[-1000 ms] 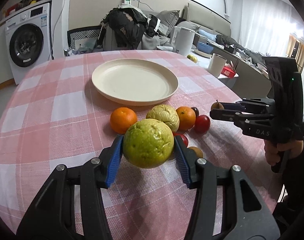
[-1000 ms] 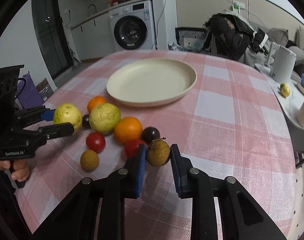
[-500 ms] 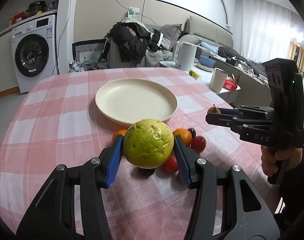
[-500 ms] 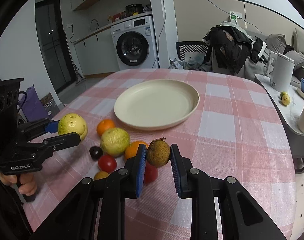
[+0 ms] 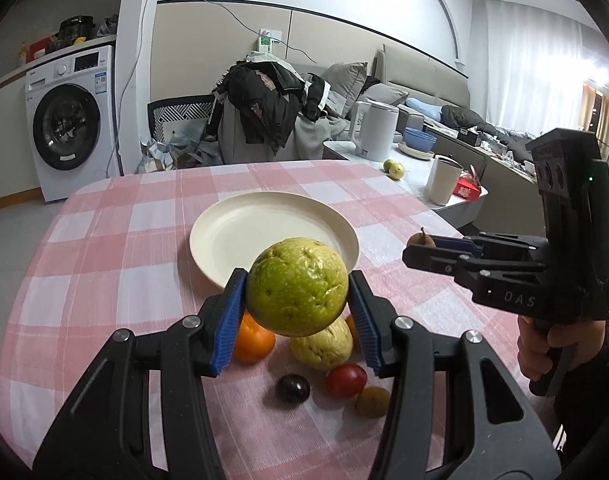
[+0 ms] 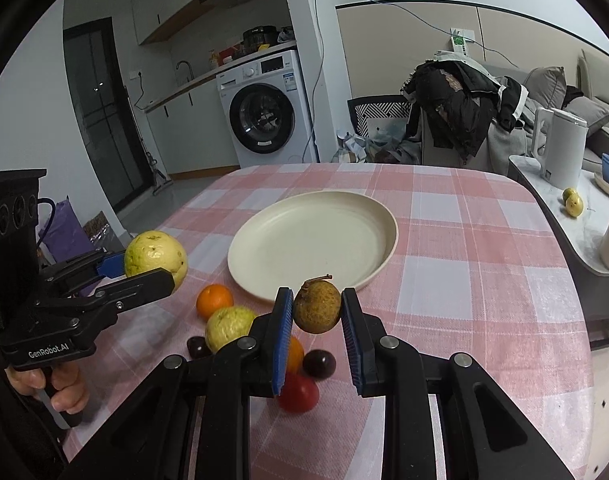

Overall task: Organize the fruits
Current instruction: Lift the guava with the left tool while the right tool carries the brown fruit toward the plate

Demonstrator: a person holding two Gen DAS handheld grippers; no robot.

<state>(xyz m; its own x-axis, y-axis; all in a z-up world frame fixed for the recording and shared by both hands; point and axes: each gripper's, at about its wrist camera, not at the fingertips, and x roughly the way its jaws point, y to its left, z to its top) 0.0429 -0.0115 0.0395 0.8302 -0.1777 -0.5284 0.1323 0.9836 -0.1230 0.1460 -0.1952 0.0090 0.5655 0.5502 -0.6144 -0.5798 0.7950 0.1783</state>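
Tablecloth (image 5: 104,264) in pink and white check covers the rounded table; its far edge curves behind the cream plate (image 5: 240,240), and wide bare cloth lies to the left of the plate and toward the right-hand edge. The plate sits mid-table, nothing on it. The left gripper (image 5: 297,292) is clamped on a large green-yellow guava (image 5: 297,286) with pitted, bumpy skin, held in the air before the plate's near rim. The right gripper (image 6: 317,310) is closed on a small brown, rough-skinned round fruit (image 6: 317,306) with a short stem, also lifted clear of the cloth, near the plate's front edge. Below them, on the cloth in front of the plate, a loose cluster rests: an orange (image 5: 253,340), a second pale guava (image 5: 322,346), a red tomato (image 5: 346,380), a dark plum (image 5: 292,388) and a small tan fruit (image 5: 372,401).
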